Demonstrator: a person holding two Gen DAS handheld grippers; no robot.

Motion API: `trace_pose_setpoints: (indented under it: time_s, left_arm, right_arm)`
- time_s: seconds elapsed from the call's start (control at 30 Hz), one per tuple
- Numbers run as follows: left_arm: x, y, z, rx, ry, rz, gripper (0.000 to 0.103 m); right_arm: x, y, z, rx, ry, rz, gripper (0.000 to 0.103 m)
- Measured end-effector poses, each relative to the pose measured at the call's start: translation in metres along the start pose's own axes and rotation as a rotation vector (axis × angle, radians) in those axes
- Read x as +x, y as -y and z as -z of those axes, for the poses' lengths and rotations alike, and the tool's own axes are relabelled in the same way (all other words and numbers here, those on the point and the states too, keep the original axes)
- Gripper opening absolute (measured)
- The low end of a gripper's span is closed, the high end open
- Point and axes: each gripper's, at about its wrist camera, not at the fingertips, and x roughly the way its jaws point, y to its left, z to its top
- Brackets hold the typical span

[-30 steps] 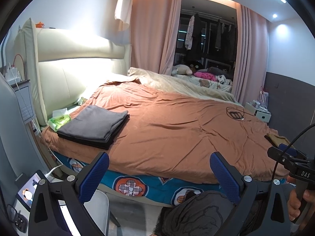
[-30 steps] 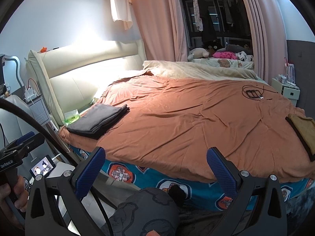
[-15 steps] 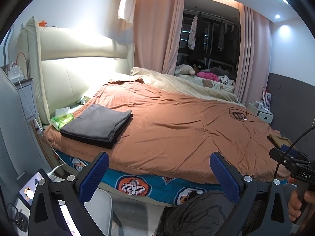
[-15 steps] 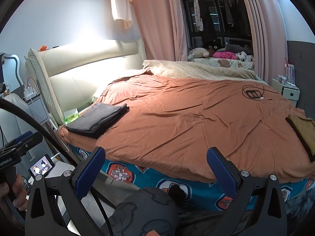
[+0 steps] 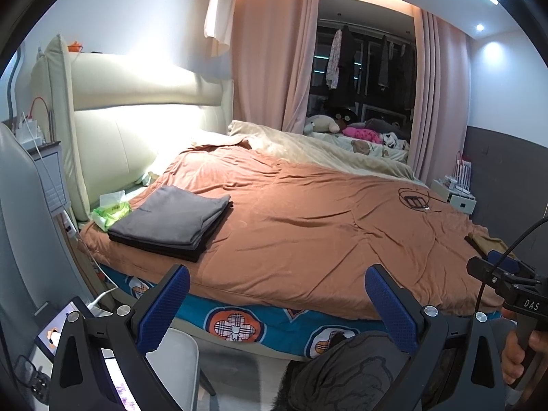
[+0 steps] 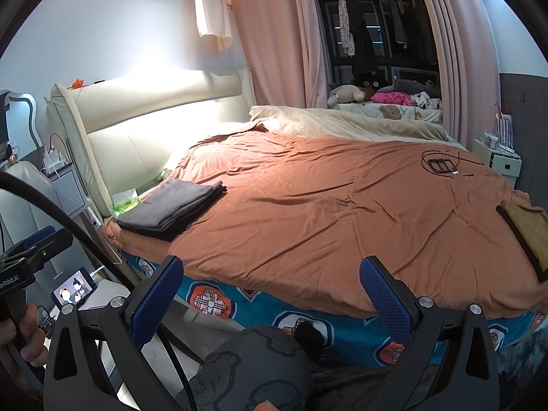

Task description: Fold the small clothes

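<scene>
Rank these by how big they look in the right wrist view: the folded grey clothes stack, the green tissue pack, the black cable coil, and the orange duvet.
1. orange duvet
2. folded grey clothes stack
3. black cable coil, though it lies farther away
4. green tissue pack, partly hidden

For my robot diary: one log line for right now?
left tool: open, empty | right tool: open, empty | folded clothes: stacked on bed

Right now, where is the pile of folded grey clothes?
In both wrist views the folded grey pile lies on the orange blanket at the left, near the bed's front corner, beside the green tissue pack and the headboard.
</scene>
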Motion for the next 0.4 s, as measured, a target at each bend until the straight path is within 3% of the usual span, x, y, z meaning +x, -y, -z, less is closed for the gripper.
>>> trace_pose_setpoints:
  time_s: [0.4]
  left_arm:
    - [-0.0041, -0.0016, -0.0006, 0.005, 0.006, 0.004, 0.103]
  right_arm:
    - [-0.0003, 0.0009, 0.0001, 0.008, -0.004, 0.004, 0.103]
